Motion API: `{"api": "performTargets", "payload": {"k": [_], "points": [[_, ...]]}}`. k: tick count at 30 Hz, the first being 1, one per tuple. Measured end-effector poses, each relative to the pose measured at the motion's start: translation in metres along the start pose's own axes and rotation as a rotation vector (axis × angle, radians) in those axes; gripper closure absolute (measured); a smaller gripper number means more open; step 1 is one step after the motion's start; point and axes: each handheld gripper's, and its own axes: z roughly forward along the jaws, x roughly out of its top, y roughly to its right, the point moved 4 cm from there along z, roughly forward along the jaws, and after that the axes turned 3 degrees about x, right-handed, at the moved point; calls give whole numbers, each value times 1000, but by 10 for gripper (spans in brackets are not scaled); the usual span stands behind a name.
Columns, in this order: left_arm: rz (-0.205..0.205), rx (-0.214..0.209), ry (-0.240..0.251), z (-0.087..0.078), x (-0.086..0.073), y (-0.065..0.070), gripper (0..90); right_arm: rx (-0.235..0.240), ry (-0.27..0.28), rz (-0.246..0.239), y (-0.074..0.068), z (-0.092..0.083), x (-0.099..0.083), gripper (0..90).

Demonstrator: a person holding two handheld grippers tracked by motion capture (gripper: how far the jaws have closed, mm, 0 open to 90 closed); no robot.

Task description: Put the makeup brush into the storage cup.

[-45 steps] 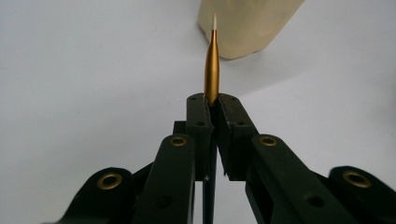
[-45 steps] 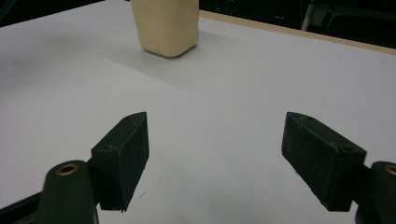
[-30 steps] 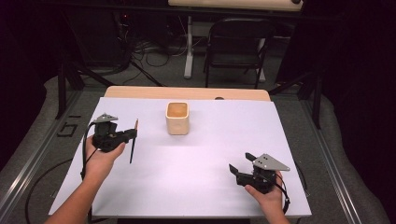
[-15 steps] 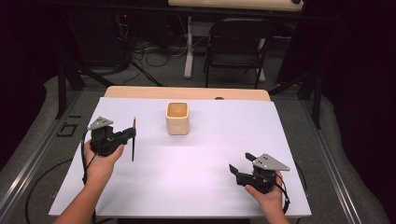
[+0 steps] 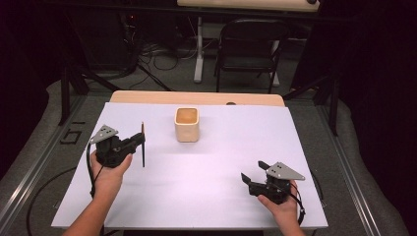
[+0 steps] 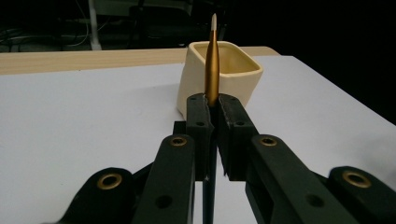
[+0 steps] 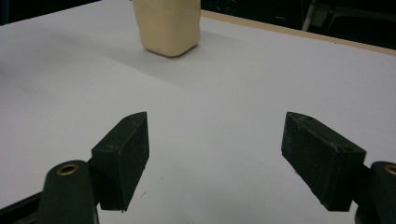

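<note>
— Since the earlier frame? Left gripper (image 5: 139, 139) looks barely shifted; its jaws clamp the pencil (image 6: 212, 65) upright, beside the cup (image 5: 187, 124).

— Right gripper (image 7: 215, 158)? Jaws wide, idle. I judge next: carry over cup, lower, release.

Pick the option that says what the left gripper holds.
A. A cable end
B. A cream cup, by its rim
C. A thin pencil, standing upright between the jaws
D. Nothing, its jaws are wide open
C: in the left gripper view the left gripper is shut on the pencil, which stands upright with its tip up, in front of the cup.
</note>
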Motion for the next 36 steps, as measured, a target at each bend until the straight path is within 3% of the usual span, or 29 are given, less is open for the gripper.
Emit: {"api": "performTargets", "payload": {"k": [16,18,20,26,31,35,36], "points": [[20,-86,10,10,-3,22,839,4,12,2,-3,3,3,287],[25,-100,12,13,-3,26,839,20,-8,-11,-6,3,4,336],[28,-111,14,16,-3,31,839,32,10,-31,-11,6,7,342],[44,-137,9,27,-4,43,839,71,-21,-80,-26,11,13,353],[56,-131,18,33,-3,50,839,85,-37,-123,-36,16,18,356],[60,-136,21,36,-2,56,839,79,-63,-109,-40,20,22,396],[63,-137,20,37,-2,57,839,79,-47,-106,-42,22,23,413]]}}
